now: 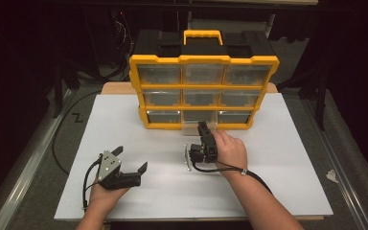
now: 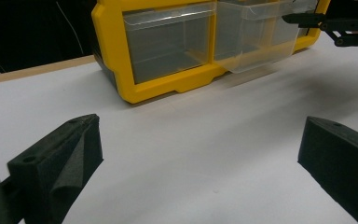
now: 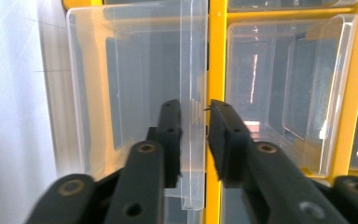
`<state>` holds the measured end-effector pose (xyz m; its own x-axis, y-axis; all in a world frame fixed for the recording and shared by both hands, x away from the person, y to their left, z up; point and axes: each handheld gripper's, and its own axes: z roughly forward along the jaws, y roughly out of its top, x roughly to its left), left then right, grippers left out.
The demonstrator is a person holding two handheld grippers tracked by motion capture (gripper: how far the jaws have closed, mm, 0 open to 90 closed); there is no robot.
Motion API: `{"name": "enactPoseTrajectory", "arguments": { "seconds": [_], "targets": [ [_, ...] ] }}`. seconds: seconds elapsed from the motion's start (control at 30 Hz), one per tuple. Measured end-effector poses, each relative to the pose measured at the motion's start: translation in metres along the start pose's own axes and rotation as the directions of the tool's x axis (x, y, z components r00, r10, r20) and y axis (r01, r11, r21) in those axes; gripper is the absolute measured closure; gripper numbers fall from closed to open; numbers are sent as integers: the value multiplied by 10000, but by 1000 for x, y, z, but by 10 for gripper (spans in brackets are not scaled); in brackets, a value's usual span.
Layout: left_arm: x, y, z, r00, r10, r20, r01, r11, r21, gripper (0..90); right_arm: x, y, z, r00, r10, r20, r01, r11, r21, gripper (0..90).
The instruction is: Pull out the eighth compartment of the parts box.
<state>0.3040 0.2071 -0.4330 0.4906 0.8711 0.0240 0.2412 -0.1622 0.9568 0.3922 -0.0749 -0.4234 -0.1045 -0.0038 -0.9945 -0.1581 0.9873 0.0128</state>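
Observation:
A yellow and black organizer [image 1: 203,60] with clear drawers stands at the back of the white table. Its bottom middle drawer [image 1: 191,125] is pulled partly out. My right gripper [image 1: 202,126] reaches to that drawer's front. In the right gripper view the jaws of the right gripper [image 3: 195,112] stand on either side of the front lip of the clear drawer [image 3: 121,93], pinching it. My left gripper [image 1: 132,158] rests near the table's front left, jaws wide apart and holding nothing. The left gripper view has the left gripper [image 2: 200,140] facing the pulled-out drawer [image 2: 251,42] and the right gripper [image 2: 303,18].
The white table top [image 1: 278,158] has bare room in front of and beside the organizer. Dark floor, metal rails and cables lie around the table. A neighbouring clear drawer [image 3: 289,88] sits closed in its yellow frame [image 3: 216,56].

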Motion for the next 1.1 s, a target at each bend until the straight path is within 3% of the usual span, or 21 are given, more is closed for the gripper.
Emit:
{"name": "enactPoseTrajectory", "arguments": {
  "seconds": [0.13,0.27,0.37,1.1],
  "targets": [
    [0,0,0,10000,21,8,-21,10000,16,6,-3,-1,4,9994,51,-343,-46,9999,127,662],
    [0,0,0,10000,17,5,-17,10000,28,6,-6,-4,7,9967,100,-801,-77,9996,288,698],
    [0,0,0,10000,41,15,-42,10000,51,6,-8,-4,5,9972,161,-727,-144,9996,237,775],
    [-1,1,1,9999,118,13,-118,9999,39,7,-5,-5,-30,9975,44,-710,-53,9999,-112,779]
  ]
}}
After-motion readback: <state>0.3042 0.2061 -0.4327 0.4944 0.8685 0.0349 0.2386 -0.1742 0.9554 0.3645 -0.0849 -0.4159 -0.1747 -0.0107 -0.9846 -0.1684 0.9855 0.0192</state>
